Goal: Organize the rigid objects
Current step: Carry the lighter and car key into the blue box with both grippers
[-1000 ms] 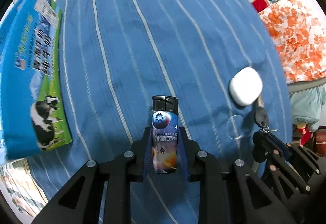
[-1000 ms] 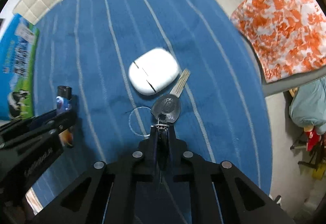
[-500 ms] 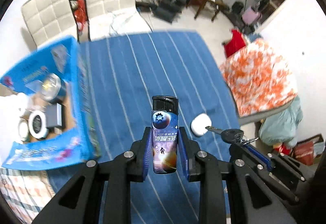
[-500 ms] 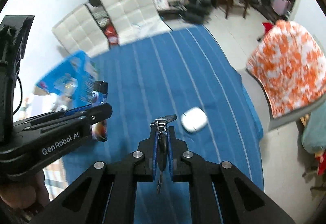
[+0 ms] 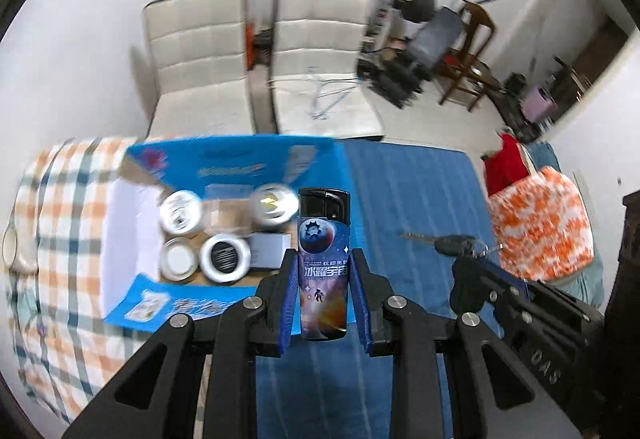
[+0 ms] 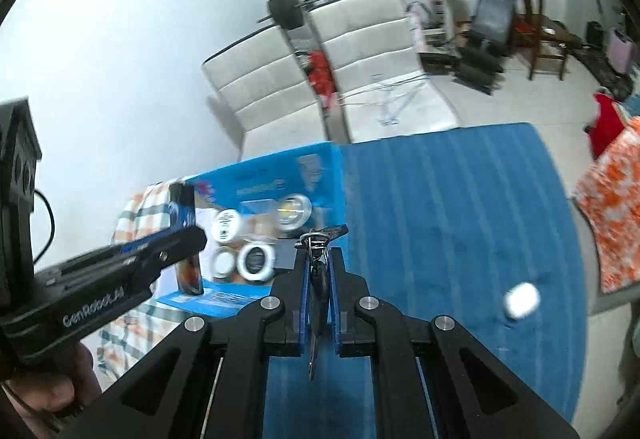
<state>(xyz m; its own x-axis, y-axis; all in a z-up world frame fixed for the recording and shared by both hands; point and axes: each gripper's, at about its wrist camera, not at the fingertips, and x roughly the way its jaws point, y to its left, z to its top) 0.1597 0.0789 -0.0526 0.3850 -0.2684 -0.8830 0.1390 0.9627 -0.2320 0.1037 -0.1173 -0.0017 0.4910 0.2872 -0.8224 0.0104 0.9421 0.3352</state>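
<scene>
**Lighter and key held aloft by the blue box**

Lighter (image 5: 323, 267): upright between the left gripper (image 5: 323, 295) fingers, clamped at its lower half, black cap on top. Sleeve shows a planet and a small astronaut, with a line of Chinese characters under tiny Latin lettering too small to read.

Key (image 6: 320, 239): black-headed, hanging on a ring, pinched between the closed fingers of the right gripper (image 6: 319, 279); in the left view its blade points left, off that gripper's tip.

Writing: "GenRobot.ai" in white on the left gripper's body, seen from the right camera. White Chinese print on the box flaps, blurred.

Blue cardboard box (image 5: 224, 309): open, ahead and left of both grippers, just beyond the lighter. Inside are four round tins (image 5: 225, 258) and a small grey box (image 5: 270, 249); bare cardboard floor shows between them.

White case (image 6: 520, 300): alone on the blue striped cloth (image 6: 448, 207), well to the right of the right gripper. The cloth ahead and right is open; its far edge meets white chairs (image 5: 324, 51). Checked cloth (image 5: 56, 207) lies left of the box.
</scene>
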